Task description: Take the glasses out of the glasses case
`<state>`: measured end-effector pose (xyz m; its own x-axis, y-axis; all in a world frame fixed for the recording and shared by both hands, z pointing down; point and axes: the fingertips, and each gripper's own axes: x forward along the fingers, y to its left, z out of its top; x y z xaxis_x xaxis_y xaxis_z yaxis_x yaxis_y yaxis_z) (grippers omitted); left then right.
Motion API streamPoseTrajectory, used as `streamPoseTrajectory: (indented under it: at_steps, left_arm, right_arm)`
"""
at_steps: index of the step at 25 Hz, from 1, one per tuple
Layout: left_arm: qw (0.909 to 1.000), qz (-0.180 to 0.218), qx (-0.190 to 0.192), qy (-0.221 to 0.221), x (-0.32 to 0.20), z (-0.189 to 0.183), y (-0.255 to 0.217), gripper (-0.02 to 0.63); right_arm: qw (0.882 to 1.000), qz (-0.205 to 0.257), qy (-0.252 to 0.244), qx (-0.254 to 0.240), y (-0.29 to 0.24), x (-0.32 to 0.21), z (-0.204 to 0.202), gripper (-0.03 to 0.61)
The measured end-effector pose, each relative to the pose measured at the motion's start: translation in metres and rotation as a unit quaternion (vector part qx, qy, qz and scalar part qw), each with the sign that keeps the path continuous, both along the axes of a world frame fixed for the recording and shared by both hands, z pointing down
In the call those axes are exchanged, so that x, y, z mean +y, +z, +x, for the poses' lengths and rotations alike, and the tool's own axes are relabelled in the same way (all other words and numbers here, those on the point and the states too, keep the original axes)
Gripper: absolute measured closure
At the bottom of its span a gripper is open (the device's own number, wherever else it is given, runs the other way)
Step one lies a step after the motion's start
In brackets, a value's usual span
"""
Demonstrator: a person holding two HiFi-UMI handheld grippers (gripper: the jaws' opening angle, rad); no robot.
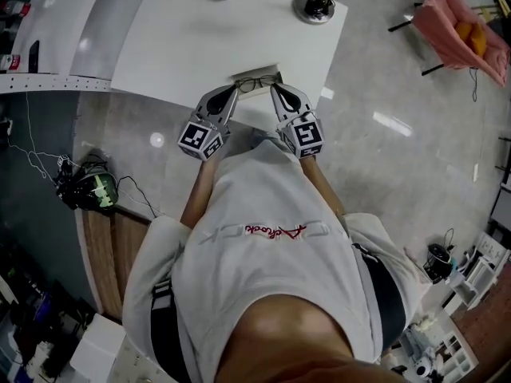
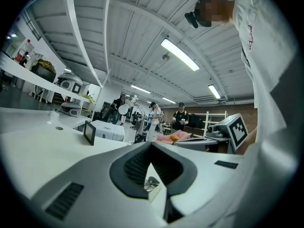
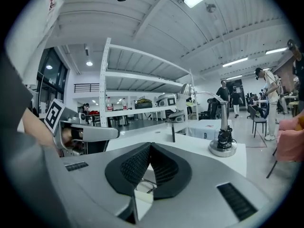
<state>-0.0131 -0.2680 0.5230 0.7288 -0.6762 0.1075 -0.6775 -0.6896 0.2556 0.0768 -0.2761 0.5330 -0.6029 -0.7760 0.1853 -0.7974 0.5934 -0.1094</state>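
Observation:
Black-framed glasses (image 1: 254,84) lie on a pale open case (image 1: 257,75) at the near edge of the white table (image 1: 200,46). My left gripper (image 1: 236,88) points at the case's left end and my right gripper (image 1: 273,87) at its right end, both tips close beside the glasses. In the left gripper view the left gripper (image 2: 151,144) has its ribbed pads meeting at the tip, with a shiny bit of the case (image 2: 152,184) showing below them. The right gripper (image 3: 150,145) is likewise shut, and part of the glasses frame (image 3: 145,184) shows under its pads. Neither holds anything.
A round black-and-silver stand (image 1: 315,6) rises at the table's far right and shows again as the stand (image 3: 222,144). A small black panel (image 2: 89,132) stands further back. Pink cloth (image 1: 459,22) hangs on a chair to the right. Cables and gear (image 1: 88,186) lie on the floor at left.

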Motion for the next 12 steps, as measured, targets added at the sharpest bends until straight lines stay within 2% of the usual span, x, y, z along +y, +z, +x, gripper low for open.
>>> streamPoseTrajectory:
  at_steps: [5,12]
  left_arm:
    - [0.9998,-0.017,-0.009,-0.007,-0.007,-0.001,0.011,0.623]
    - [0.9988,-0.045,-0.002,-0.02,-0.008,-0.011,0.029,0.622]
  right_arm:
    - [1.0,-0.013,-0.008,-0.002,0.008,-0.012,0.0,0.574]
    - [0.999,-0.045,-0.014,0.006,0.029,-0.013,-0.005,0.574]
